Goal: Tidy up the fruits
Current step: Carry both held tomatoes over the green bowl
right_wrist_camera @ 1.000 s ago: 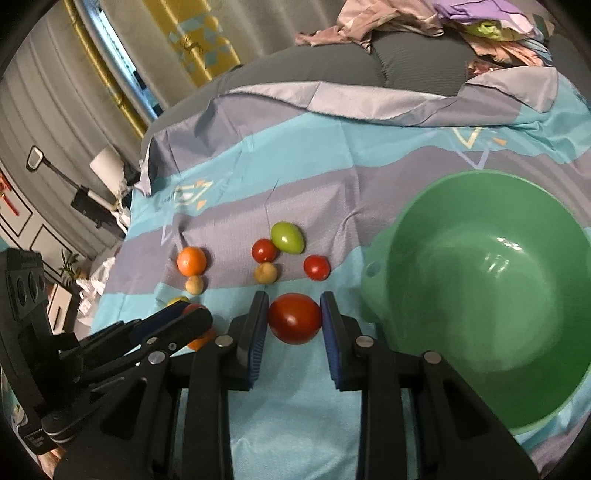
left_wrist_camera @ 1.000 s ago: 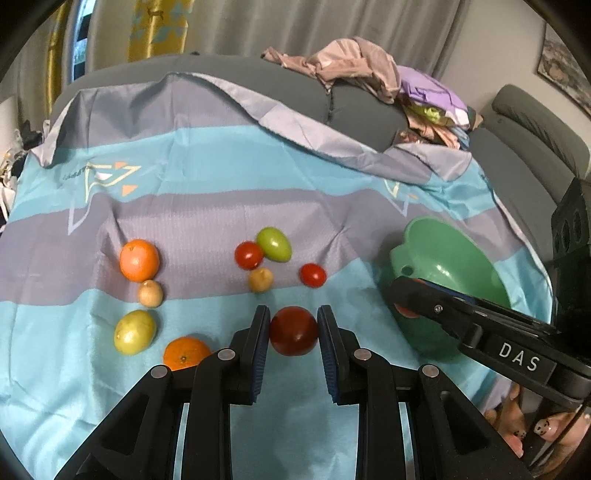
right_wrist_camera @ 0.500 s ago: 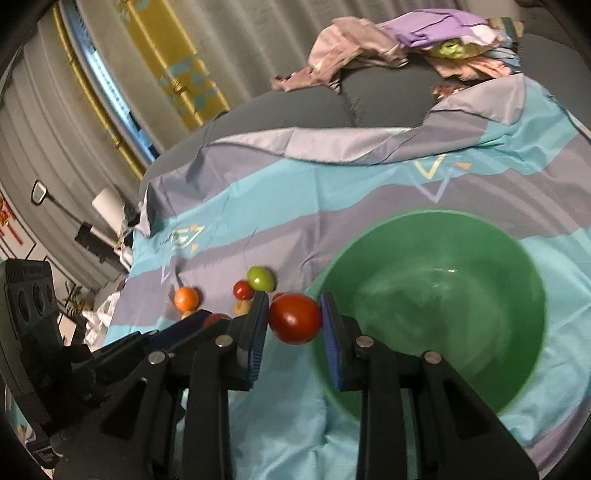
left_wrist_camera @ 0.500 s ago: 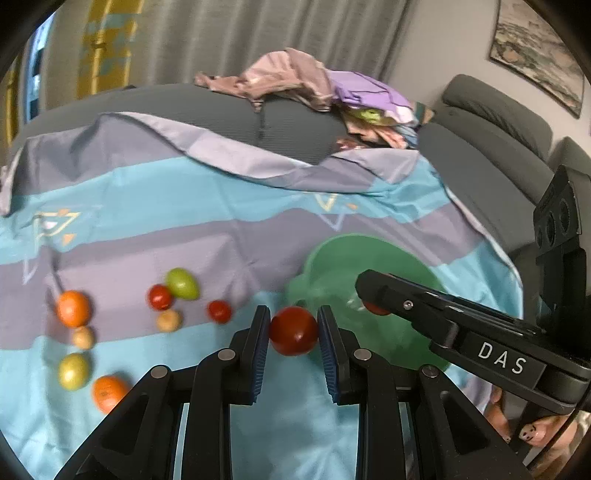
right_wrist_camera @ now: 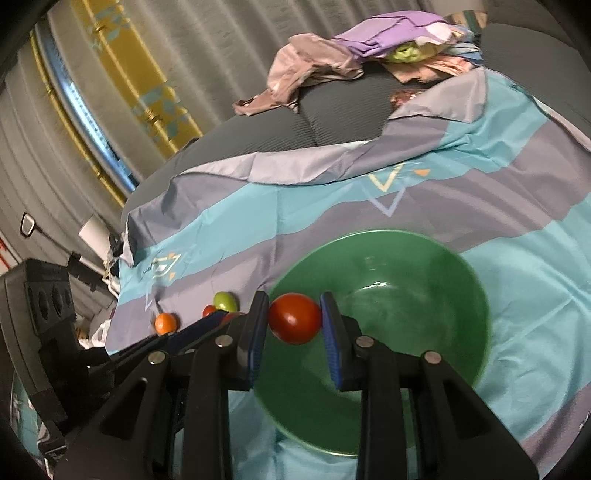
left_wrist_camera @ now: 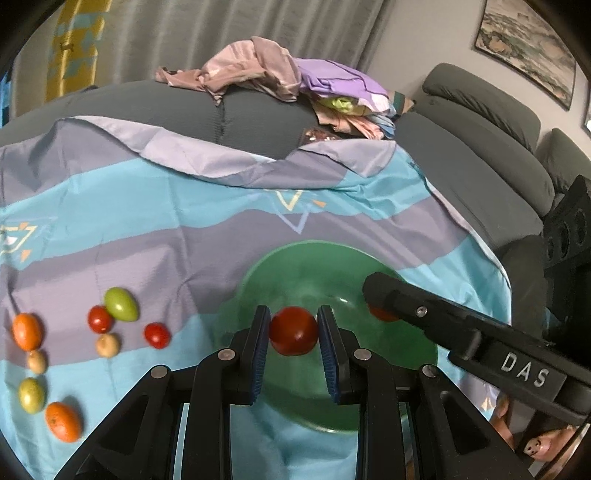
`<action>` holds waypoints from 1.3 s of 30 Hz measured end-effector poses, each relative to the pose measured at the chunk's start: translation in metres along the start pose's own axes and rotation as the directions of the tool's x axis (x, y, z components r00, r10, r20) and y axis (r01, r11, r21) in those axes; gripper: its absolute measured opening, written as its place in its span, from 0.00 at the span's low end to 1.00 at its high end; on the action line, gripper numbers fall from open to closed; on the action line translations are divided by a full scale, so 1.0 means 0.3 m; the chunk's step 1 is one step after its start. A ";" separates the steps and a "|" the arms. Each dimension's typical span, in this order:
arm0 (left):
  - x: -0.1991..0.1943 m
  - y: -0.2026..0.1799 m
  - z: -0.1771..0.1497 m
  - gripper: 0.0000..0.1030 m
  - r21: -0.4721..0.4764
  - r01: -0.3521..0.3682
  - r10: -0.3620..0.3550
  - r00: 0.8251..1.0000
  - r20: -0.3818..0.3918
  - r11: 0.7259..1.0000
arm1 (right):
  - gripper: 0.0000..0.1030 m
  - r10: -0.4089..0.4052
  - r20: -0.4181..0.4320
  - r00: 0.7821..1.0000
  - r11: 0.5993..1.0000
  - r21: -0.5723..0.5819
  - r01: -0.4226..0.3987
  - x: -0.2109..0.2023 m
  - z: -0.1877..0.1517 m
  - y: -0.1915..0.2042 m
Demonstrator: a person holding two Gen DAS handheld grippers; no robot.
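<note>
Jaws of left gripper (left_wrist_camera: 294, 330), right gripper (right_wrist_camera: 294, 324) each clamp 1 tomato, now over green bowl (left_wrist_camera: 266, 266).

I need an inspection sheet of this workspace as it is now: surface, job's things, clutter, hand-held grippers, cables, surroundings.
Surface: striped teal and grey cloth spread over a grey sofa.
Job's things: round green plastic bowl, no fruit seen inside; eight loose fruits on the cloth, among them a green oval fruit and a small red tomato.
Clutter: heap of pink and purple clothes on the sofa back.
Grippers: left hand-held gripper and right hand-held gripper each shut on a large red tomato over the bowl.
Cables: nothing seen.
Surroundings: grey curtain, framed landscape picture.
</note>
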State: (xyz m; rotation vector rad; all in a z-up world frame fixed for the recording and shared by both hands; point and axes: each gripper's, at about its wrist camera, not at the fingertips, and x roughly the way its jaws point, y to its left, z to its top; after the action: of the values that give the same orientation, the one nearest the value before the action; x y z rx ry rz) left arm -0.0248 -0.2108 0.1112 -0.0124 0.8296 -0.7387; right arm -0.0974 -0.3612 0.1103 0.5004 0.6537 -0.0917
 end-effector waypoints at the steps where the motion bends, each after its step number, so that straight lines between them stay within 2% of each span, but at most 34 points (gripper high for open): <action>1: 0.008 -0.007 0.000 0.27 0.000 0.003 -0.003 1.000 -0.005 1.000 | 0.29 -0.003 0.001 1.000 1.000 0.007 0.003 -0.002 0.002 -0.011; 8: 0.051 -0.060 -0.002 0.27 0.013 0.009 -0.009 1.000 -0.026 1.000 | 0.29 -0.067 0.015 0.998 0.997 0.035 0.066 -0.018 0.012 -0.072; 25: 0.144 -0.120 -0.022 0.27 0.028 0.029 -0.026 0.995 -0.098 0.999 | 0.29 -0.093 -0.041 0.995 0.993 0.075 0.095 0.024 0.014 -0.159; 39: 0.184 -0.128 -0.035 0.27 0.039 0.015 -0.009 0.991 -0.133 0.999 | 0.29 -0.122 -0.091 0.988 0.989 0.078 0.129 0.075 0.007 -0.183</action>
State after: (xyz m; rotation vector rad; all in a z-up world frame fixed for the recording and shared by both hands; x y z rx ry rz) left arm -0.0301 -0.2701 0.0781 0.0685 0.9424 -0.7737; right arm -0.0913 -0.4086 0.0753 0.5458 0.7678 -0.2178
